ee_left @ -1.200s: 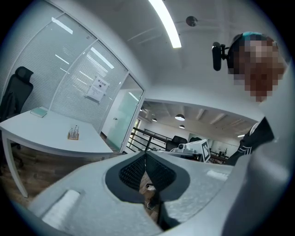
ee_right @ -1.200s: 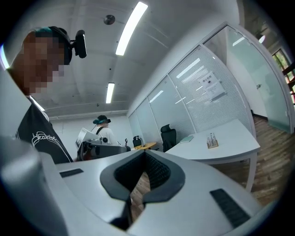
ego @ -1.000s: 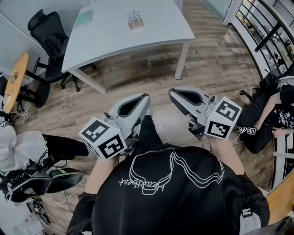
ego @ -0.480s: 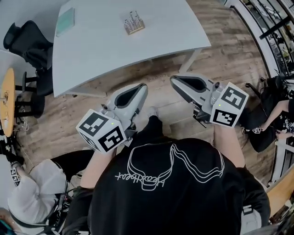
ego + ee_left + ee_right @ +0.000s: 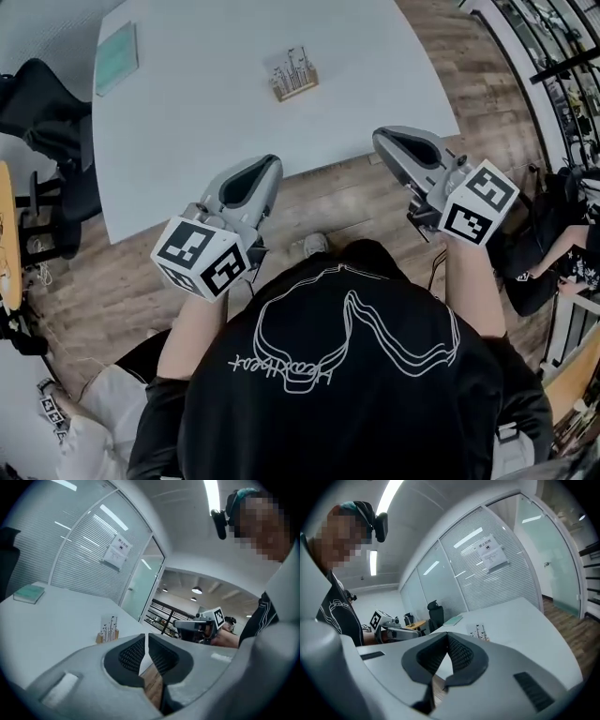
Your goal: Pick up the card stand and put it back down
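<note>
The card stand (image 5: 293, 75) is a small wooden base with upright white cards, standing near the middle of the white table (image 5: 206, 122). It also shows in the left gripper view as the card stand (image 5: 108, 630) and in the right gripper view as the card stand (image 5: 480, 632), far beyond the jaws. My left gripper (image 5: 265, 164) is shut and empty, just short of the table's near edge. My right gripper (image 5: 380, 137) is shut and empty too, at the near edge to the right. Both are well short of the stand.
A teal book (image 5: 116, 58) lies at the table's far left. A black office chair (image 5: 37, 103) stands left of the table. A seated person (image 5: 562, 244) is at the right, by a railing (image 5: 553, 56). Wooden floor (image 5: 112, 281) lies under me.
I have moved toward the table: it and the card stand now sit nearer and lower in the head view. Both grippers reached its near edge, still shut.
</note>
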Tool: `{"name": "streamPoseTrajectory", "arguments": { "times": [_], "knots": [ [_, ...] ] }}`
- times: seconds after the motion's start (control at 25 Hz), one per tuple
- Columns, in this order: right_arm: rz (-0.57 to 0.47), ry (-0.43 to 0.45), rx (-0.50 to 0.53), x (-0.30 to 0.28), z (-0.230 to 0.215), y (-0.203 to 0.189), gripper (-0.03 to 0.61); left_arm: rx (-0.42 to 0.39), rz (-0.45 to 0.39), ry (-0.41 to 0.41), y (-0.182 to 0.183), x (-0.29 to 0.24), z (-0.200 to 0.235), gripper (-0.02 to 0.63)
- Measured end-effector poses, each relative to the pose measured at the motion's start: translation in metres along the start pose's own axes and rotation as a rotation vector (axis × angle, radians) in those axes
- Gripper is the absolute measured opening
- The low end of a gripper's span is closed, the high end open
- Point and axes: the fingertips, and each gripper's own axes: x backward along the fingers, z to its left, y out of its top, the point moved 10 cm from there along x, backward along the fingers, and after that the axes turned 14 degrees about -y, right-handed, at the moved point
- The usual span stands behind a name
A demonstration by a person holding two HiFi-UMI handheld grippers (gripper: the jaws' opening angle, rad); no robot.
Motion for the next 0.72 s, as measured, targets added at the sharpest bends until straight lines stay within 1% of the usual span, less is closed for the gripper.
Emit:
{"name": "streamPoseTrajectory", "arguments": {
  "times": [0.08, 0.16, 0.28, 0.32, 0.44, 0.48, 0.6, 0.72],
  "knots": [
    [0.003, -0.016, 0.014, -0.017, -0.009, -0.001, 0.009, 0.013, 0.004, 0.018, -0.001, -0.001, 0.023, 0.017],
    [0.021, -0.028, 0.050, -0.035, -0.018, -0.006, 0.009, 0.021, 0.017, 0.046, -0.002, -0.003, 0.043, 0.017],
    [0.081, -0.043, 0.124, -0.062, -0.034, -0.013, 0.016, 0.028, 0.029, 0.079, -0.001, -0.009, 0.067, 0.019],
    [0.101, -0.044, 0.134, -0.071, -0.038, -0.014, 0.020, 0.024, 0.035, 0.085, -0.001, -0.012, 0.074, 0.021],
    [0.160, -0.039, 0.109, -0.102, -0.054, -0.018, 0.029, 0.031, 0.046, 0.089, -0.003, -0.022, 0.095, 0.055],
    [0.182, -0.042, 0.116, -0.113, -0.060, -0.019, 0.032, 0.035, 0.049, 0.095, -0.003, -0.025, 0.102, 0.058],
    [0.236, -0.051, 0.197, -0.142, -0.078, -0.018, 0.040, 0.028, 0.084, 0.125, -0.003, -0.041, 0.123, 0.069],
    [0.274, -0.047, 0.280, -0.168, -0.093, -0.019, 0.044, 0.034, 0.121, 0.143, -0.007, -0.057, 0.145, 0.129]
  ]
}}
